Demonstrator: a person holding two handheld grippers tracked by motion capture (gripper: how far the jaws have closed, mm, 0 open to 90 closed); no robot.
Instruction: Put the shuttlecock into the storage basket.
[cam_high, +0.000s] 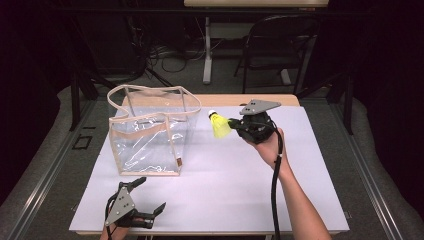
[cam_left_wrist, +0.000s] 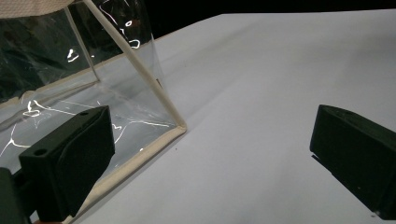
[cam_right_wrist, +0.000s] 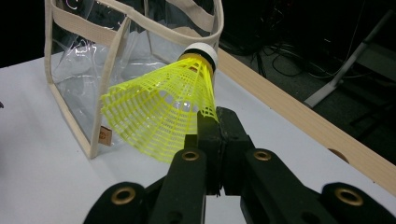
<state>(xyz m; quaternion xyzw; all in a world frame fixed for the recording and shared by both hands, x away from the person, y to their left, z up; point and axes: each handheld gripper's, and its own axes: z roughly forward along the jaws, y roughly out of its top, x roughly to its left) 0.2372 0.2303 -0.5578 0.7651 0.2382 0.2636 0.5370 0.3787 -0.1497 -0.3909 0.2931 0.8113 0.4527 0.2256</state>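
A yellow shuttlecock (cam_high: 219, 125) with a white cork tip hangs in the air just right of the clear plastic bag (cam_high: 150, 132). My right gripper (cam_high: 234, 122) is shut on the edge of its mesh skirt. In the right gripper view the shuttlecock (cam_right_wrist: 163, 105) points cork-up and away from me, with the jaws pinched together on the skirt's rim, and the bag (cam_right_wrist: 84, 56) stands behind it. My left gripper (cam_high: 150, 197) rests open near the table's front left, below the bag. Its jaws stand wide apart in the left gripper view, with the bag's corner (cam_left_wrist: 180, 126) ahead.
The bag has beige trim, an open top and stands upright on the white table surface (cam_high: 300, 170). A wooden table edge (cam_high: 285, 100) runs along the back. A dark chair (cam_high: 280, 45) and cables lie on the floor beyond.
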